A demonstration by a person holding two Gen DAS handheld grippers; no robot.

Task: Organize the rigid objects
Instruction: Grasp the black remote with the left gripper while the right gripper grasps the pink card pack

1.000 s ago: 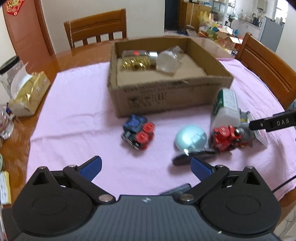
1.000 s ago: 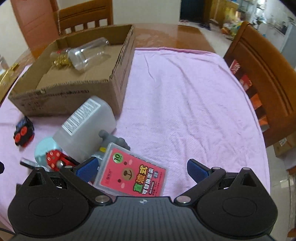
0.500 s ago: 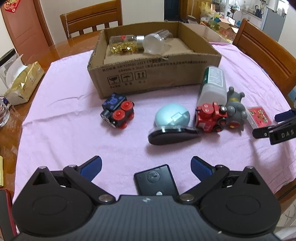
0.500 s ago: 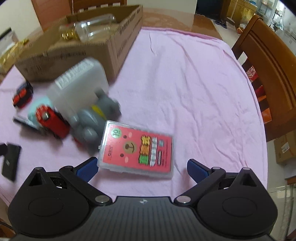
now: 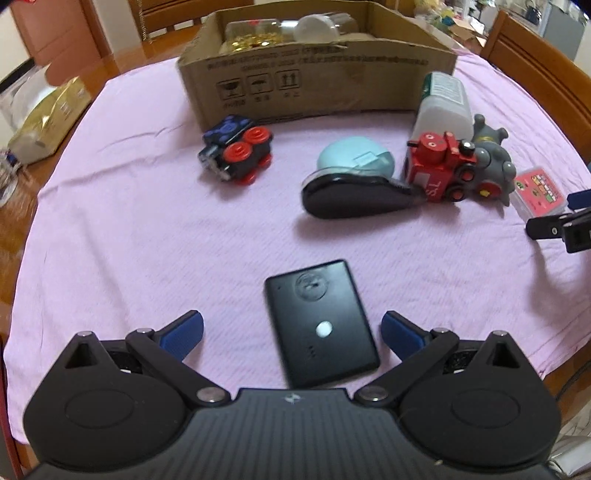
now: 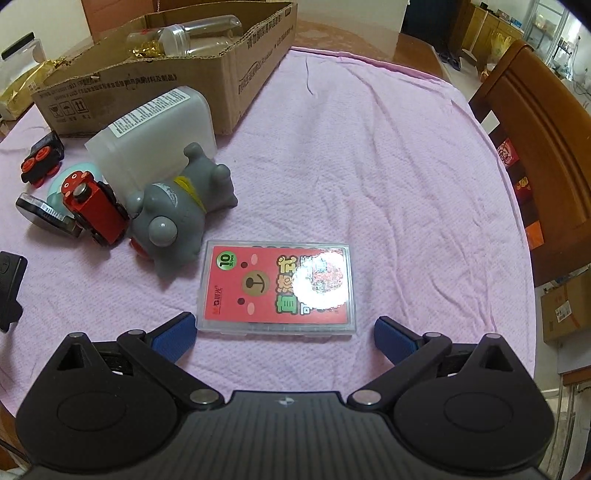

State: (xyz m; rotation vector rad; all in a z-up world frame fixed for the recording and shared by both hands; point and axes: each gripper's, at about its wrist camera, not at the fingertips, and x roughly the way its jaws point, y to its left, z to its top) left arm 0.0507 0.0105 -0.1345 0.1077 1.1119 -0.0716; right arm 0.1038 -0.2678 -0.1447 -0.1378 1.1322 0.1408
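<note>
Both of my grippers hang wide open over the pink cloth (image 6: 369, 166) on the desk, holding nothing. Between the blue fingertips of my left gripper (image 5: 291, 330) lies a flat black device (image 5: 321, 321), slightly turned, its near end almost under the gripper body. My right gripper (image 6: 283, 334) has the clear card case (image 6: 277, 286) with the red label just ahead of its fingertips, centred in the gap, flat on the cloth.

Farther out from my left gripper sit a black-and-red toy vehicle (image 5: 236, 151), a pale blue round case (image 5: 356, 160) resting against a black oval object (image 5: 354, 197), and a red toy train (image 5: 437, 168) touching a grey toy animal (image 5: 491, 168). A white plastic bottle (image 5: 445, 101) lies on its side behind them, close to the cardboard box (image 5: 317, 81). Inside the box I see a clear jar (image 6: 195, 33) and another jar with gold pieces (image 5: 251, 35). My right gripper's tip shows at the right edge of the left wrist view, beside the card case.
</note>
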